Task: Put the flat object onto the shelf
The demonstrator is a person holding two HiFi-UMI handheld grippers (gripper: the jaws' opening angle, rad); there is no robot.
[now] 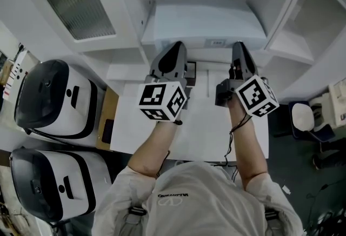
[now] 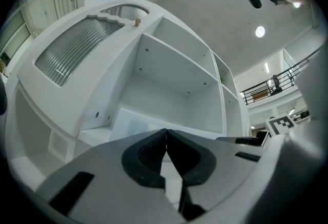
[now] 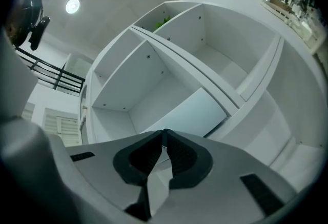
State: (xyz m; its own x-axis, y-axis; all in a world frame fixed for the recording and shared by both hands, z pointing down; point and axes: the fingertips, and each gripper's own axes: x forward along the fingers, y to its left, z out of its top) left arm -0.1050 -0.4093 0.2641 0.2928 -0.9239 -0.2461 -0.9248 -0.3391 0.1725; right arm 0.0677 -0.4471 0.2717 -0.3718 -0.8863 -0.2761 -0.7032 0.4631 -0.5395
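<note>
The flat object (image 1: 203, 25), a pale blue-white slab, lies in the open middle bay of the white shelf unit (image 1: 281, 40). It shows as a pale panel (image 2: 134, 124) in the left gripper view and as a tilted panel (image 3: 190, 111) in the right gripper view. My left gripper (image 1: 174, 47) points at the slab's front left edge, its jaws shut with the tips together (image 2: 166, 131) and nothing between them. My right gripper (image 1: 239, 46) points at the front right edge. Its tips meet (image 3: 164, 131) and hold nothing that I can see.
A white table (image 1: 205, 132) lies under my forearms. Two white-and-black rounded appliances (image 1: 54, 100) (image 1: 48, 181) stand at the left. A ribbed-glass cabinet door (image 1: 75, 2) hangs open at the upper left. A chair (image 1: 303, 119) stands on the floor at the right.
</note>
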